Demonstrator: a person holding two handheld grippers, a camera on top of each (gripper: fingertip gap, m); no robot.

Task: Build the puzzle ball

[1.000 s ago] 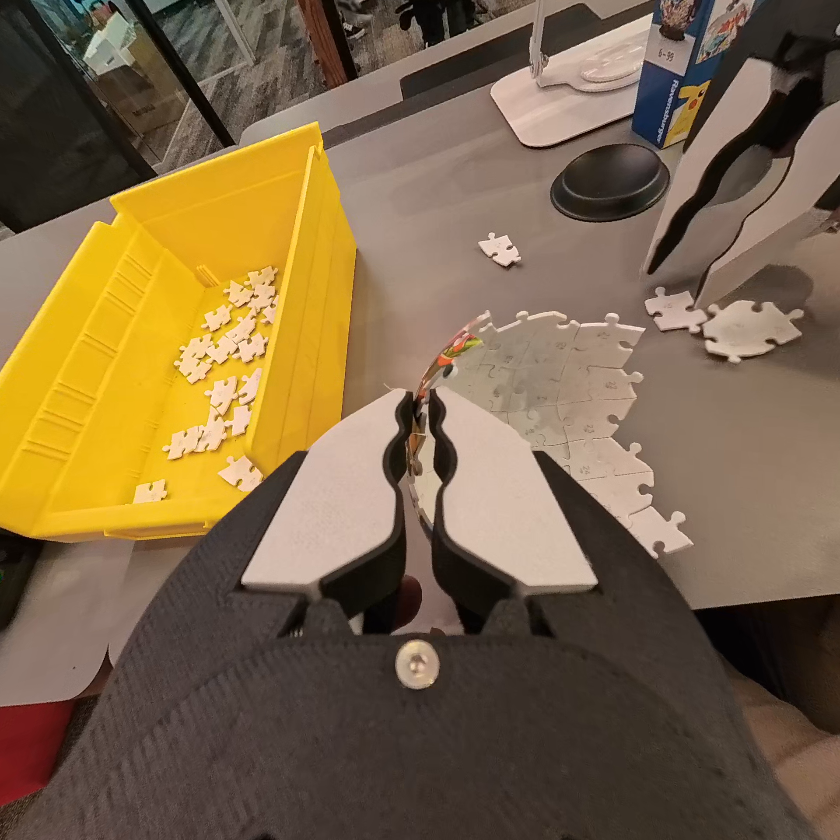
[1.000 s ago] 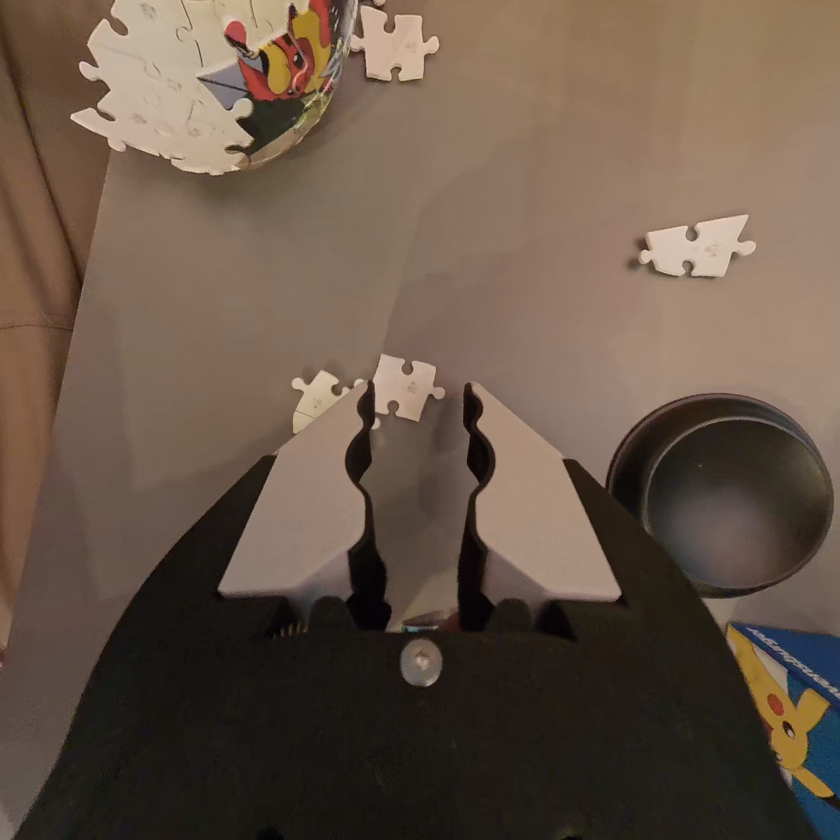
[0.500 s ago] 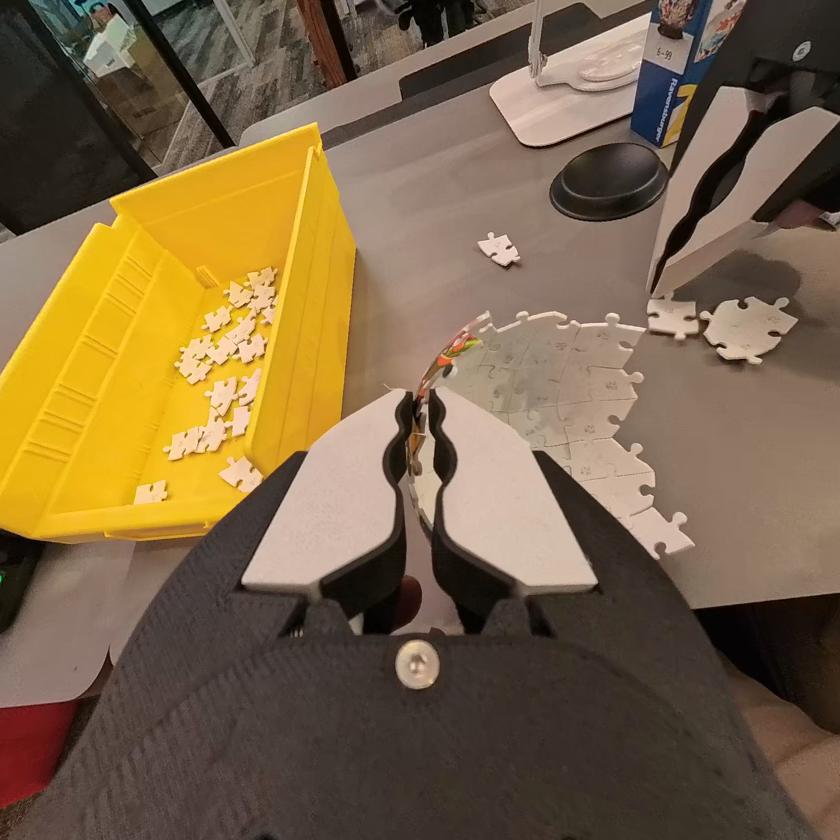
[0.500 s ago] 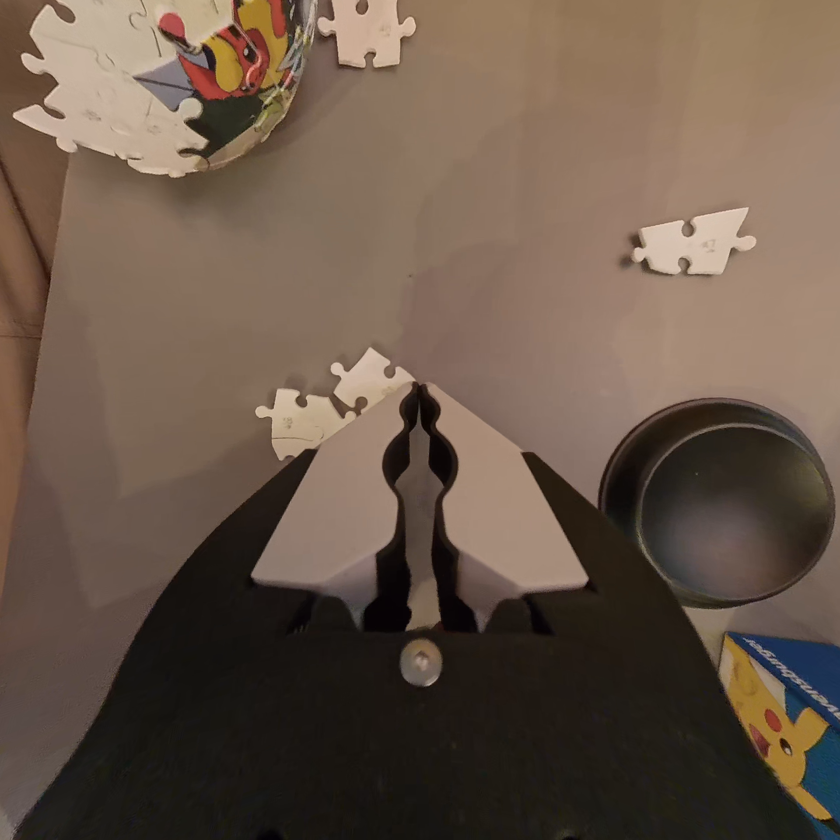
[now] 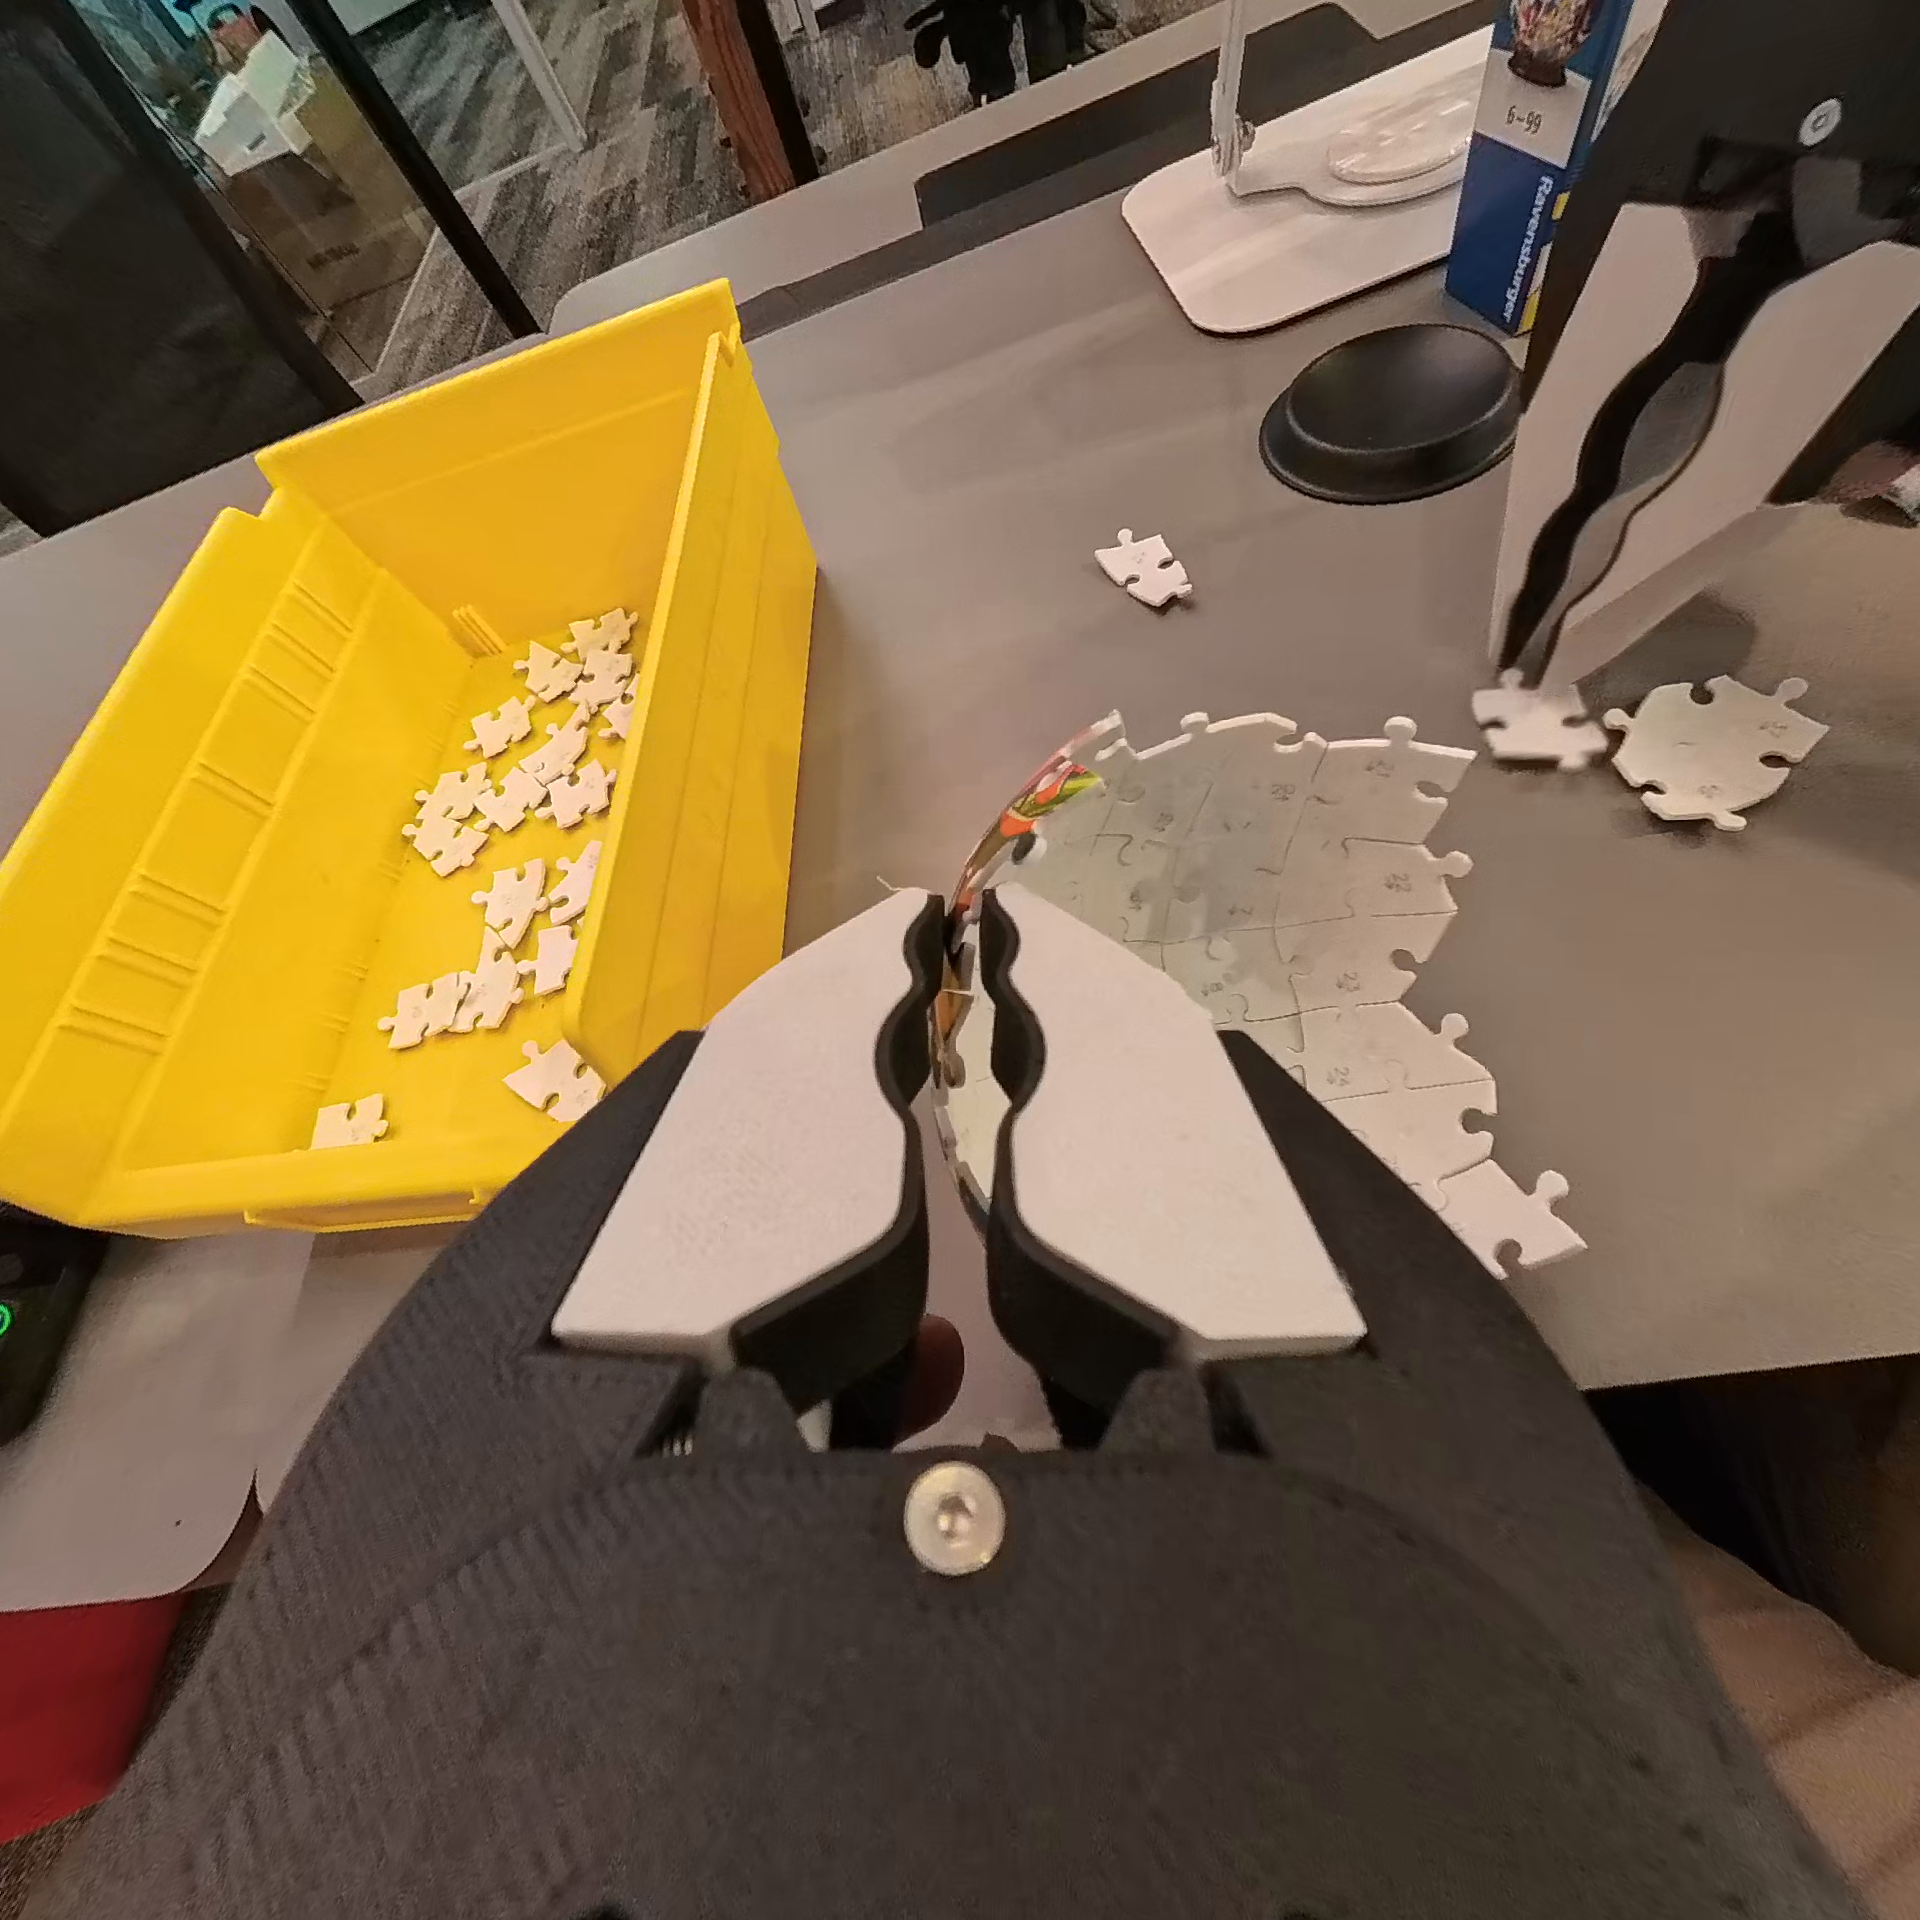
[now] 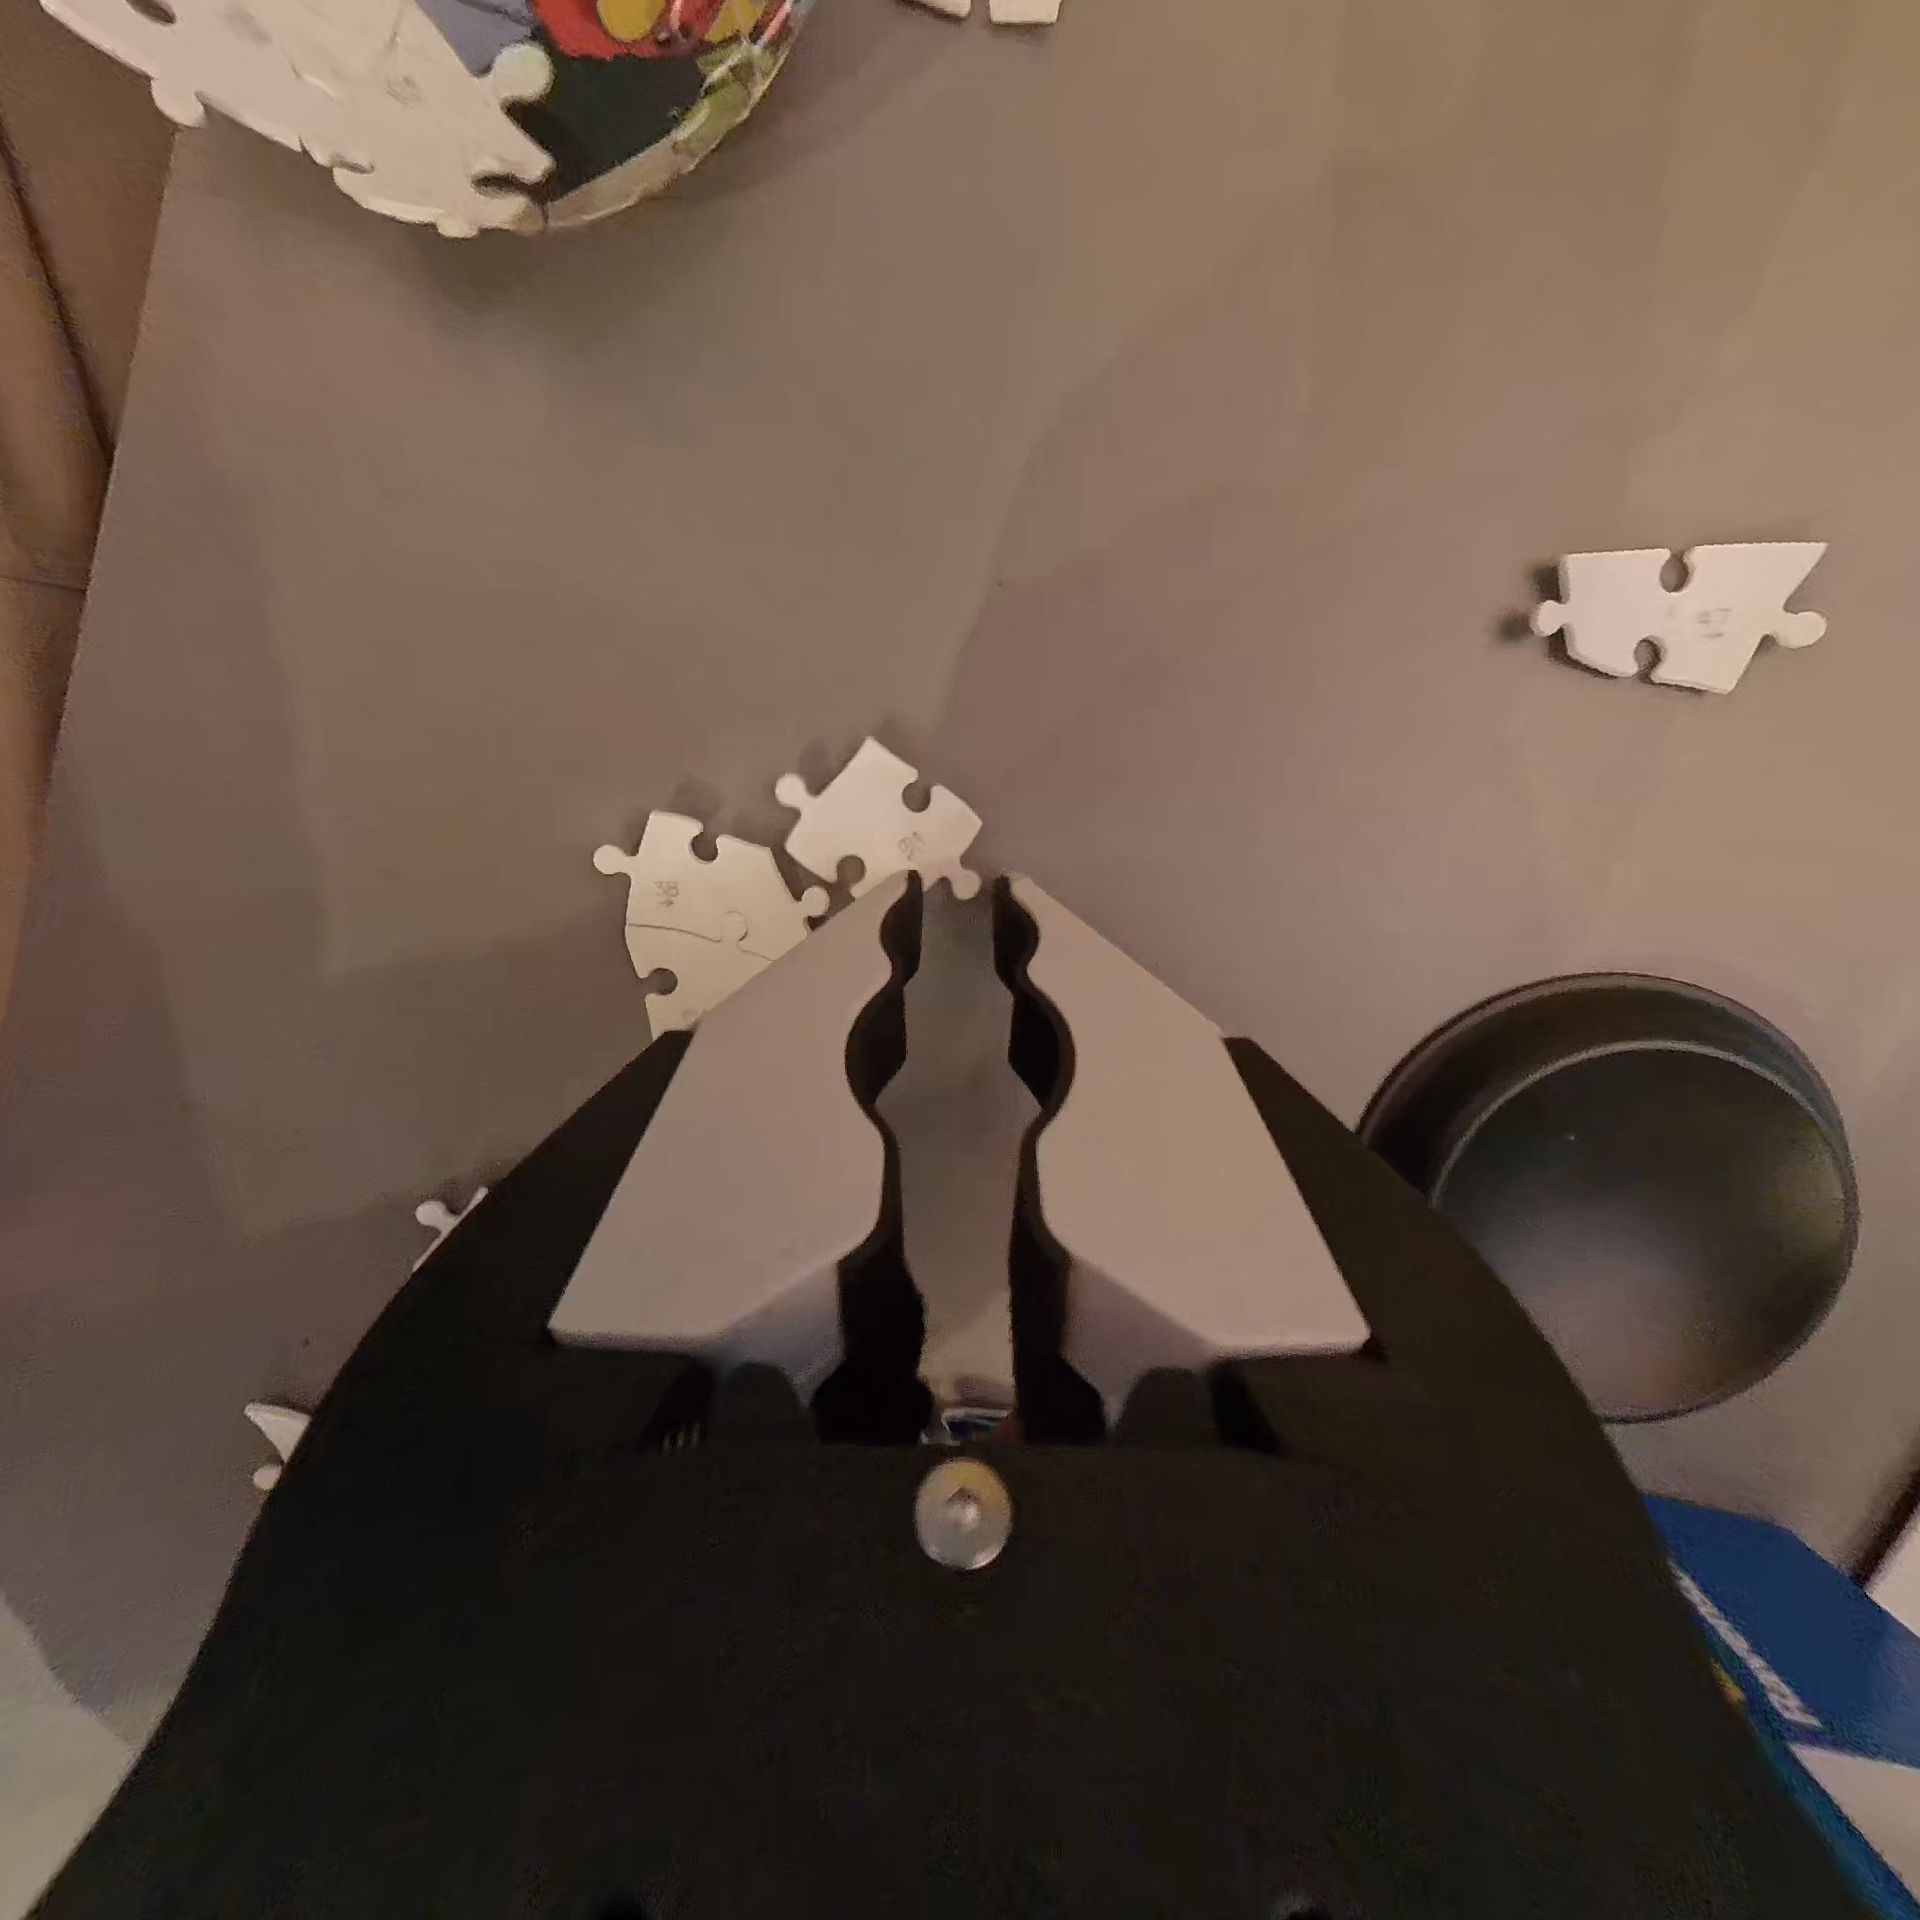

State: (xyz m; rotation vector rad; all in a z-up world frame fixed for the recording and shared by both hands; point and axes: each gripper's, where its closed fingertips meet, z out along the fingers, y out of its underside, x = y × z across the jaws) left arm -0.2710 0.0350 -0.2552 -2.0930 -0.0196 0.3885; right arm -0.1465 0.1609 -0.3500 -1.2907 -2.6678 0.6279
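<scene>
The partly built puzzle ball [image 5: 1299,935] is a curved shell with its white inside facing up, lying at the table's near edge; its coloured outside shows in the right wrist view [image 6: 416,125]. My left gripper [image 5: 961,914] is shut on the shell's left rim. My right gripper [image 6: 958,883] is tip-down on the table, jaws narrowly apart, with the corner tab of a loose white piece [image 6: 883,821] between the tips. In the left wrist view the right gripper [image 5: 1532,665] stands over this piece [image 5: 1538,727]. A small joined cluster [image 6: 696,925] lies beside it.
A yellow bin [image 5: 686,727] at the left holds several loose white pieces [image 5: 520,790]. Two joined pieces [image 6: 1683,613] lie apart on the grey table. A black round stand [image 6: 1621,1195], a blue puzzle box [image 5: 1517,187] and a white stand base [image 5: 1299,229] are at the back right. Across from one pair of fingers to the other is roughly 20 cm.
My right gripper closed from wide open while moving onto the loose piece and turning it, then parted slightly. The left gripper and the shell have not moved.
</scene>
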